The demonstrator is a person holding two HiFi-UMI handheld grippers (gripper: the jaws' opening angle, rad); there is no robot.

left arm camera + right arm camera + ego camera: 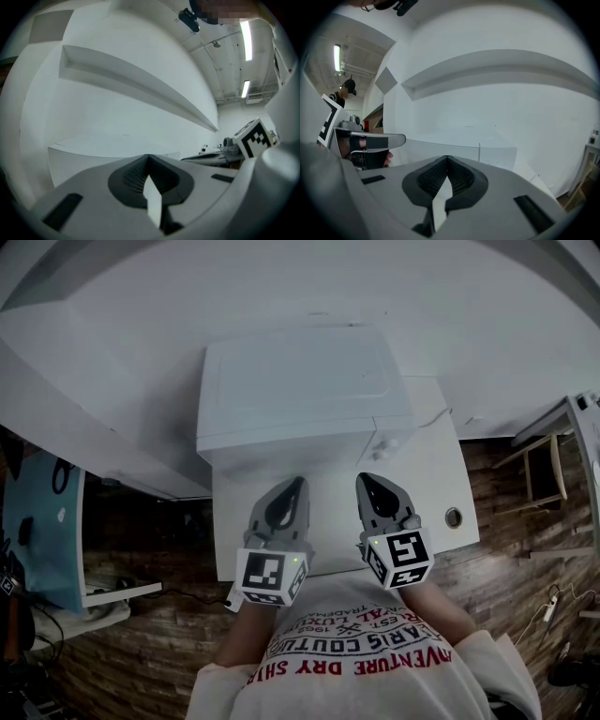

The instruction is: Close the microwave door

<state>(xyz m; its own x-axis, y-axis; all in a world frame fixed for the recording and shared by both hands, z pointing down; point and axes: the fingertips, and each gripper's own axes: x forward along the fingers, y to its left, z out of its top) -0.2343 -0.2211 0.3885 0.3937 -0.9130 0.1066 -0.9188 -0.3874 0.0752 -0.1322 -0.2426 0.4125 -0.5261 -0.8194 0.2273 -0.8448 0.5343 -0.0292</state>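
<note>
White microwave point(300, 390) sits on white table point(433, 486) above wooden floor point(141, 624).

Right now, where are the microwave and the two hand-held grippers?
microwave point(300, 381): head view, its flat top.
left hand-held gripper point(299, 483): head view, between its fingertips.
right hand-held gripper point(362, 478): head view, between its fingertips.
</note>
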